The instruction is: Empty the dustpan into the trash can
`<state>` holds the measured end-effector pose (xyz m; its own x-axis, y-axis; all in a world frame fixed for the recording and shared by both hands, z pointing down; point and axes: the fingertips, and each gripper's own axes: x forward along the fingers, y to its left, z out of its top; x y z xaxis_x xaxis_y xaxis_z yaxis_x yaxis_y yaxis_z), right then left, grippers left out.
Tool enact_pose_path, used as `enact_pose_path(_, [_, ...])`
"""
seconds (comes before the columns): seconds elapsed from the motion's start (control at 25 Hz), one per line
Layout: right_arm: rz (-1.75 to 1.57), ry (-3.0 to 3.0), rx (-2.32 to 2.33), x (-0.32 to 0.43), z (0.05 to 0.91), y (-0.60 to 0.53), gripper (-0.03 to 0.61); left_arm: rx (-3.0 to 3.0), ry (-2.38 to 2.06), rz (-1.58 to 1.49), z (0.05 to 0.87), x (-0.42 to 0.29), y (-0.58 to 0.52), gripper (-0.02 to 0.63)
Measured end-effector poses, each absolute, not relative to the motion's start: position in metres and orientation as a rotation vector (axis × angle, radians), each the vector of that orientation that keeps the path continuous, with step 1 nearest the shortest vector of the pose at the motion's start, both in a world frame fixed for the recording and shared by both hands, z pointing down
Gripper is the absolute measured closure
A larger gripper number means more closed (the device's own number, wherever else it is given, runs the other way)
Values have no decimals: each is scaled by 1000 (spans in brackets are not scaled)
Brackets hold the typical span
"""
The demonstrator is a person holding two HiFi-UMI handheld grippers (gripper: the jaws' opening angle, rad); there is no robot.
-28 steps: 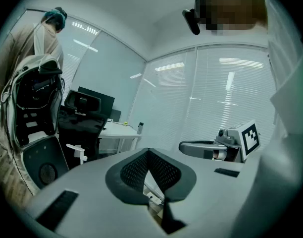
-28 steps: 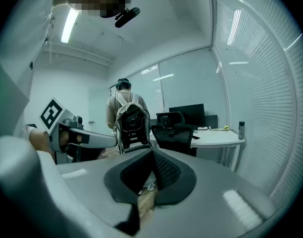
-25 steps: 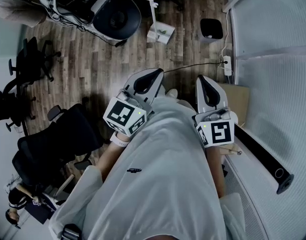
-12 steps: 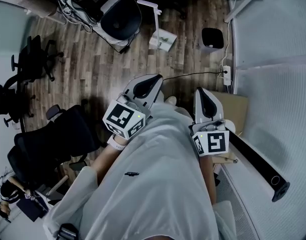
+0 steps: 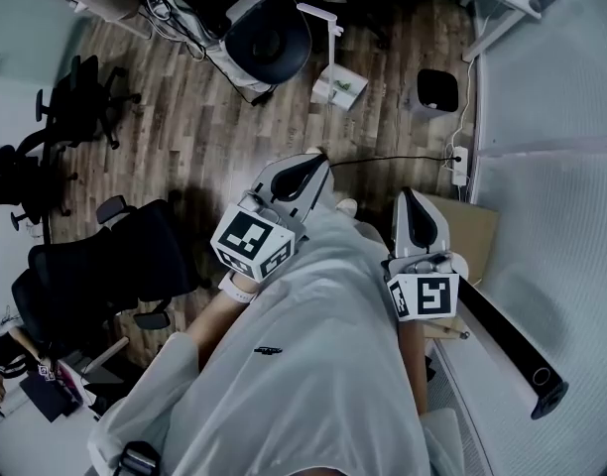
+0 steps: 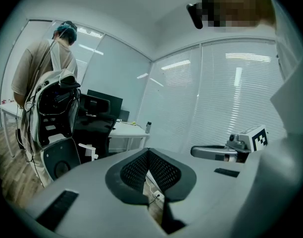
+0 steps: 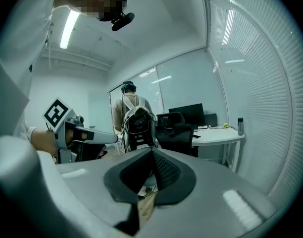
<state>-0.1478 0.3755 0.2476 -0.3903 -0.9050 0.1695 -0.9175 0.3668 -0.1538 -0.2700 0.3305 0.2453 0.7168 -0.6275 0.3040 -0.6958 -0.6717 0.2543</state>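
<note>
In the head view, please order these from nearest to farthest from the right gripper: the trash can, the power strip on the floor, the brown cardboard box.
1. The cardboard box, just right of the right gripper.
2. The power strip, on the floor ahead, by the wall.
3. The trash can, farthest, beyond the strip.

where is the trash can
Head view, upper right: the trash can stands on the floor, right of the dustpan and just beyond the power strip.
</note>
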Motion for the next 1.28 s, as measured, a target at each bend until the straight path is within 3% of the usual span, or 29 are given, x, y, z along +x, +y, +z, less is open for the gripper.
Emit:
enact_pose_path(0.68, [421,-2518,1666,-149,262,288,574,2522,-1038,256,261,-274,235,615])
enact_pose_path(1.28, [348,-2514,1653,-167,224,67,574,2534,-1012,270,255,-290,15,615])
